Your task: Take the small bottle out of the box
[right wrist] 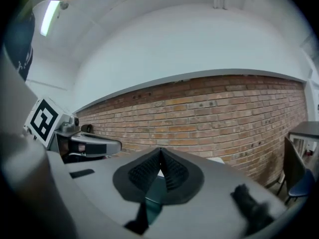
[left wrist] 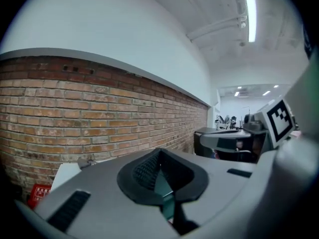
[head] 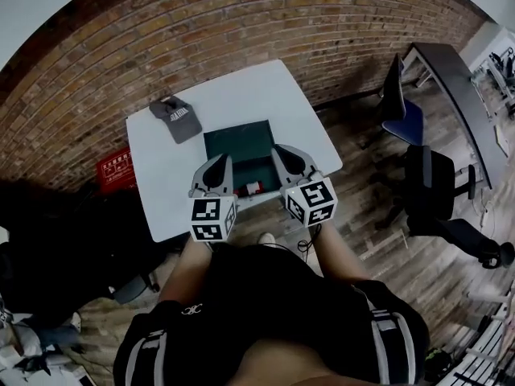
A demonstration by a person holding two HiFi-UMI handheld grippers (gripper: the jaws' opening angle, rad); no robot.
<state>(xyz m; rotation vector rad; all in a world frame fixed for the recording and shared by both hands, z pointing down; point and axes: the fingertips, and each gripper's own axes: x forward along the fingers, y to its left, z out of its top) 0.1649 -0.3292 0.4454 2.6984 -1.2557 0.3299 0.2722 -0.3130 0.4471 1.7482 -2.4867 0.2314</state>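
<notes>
A dark green open box point(head: 241, 141) lies on the white table point(head: 241, 87), near its front edge. Inside the box's near end, between my two grippers, shows a small red and white thing point(head: 254, 187), likely the small bottle. My left gripper point(head: 219, 161) hovers over the box's near left corner and my right gripper point(head: 283, 153) over its near right corner. Both point away from me, nearly level. In the left gripper view the left gripper's point(left wrist: 159, 156) ribbed pads meet at the tip with nothing between them. The right gripper point(right wrist: 160, 153) looks the same in its own view.
A grey cap point(head: 177, 117) lies on the table's far left. A red crate point(head: 117, 167) stands on the floor left of the table, by the brick wall. Right of the table stand a blue chair point(head: 402, 115), a black office chair point(head: 430, 183) and a dark desk point(head: 455, 79).
</notes>
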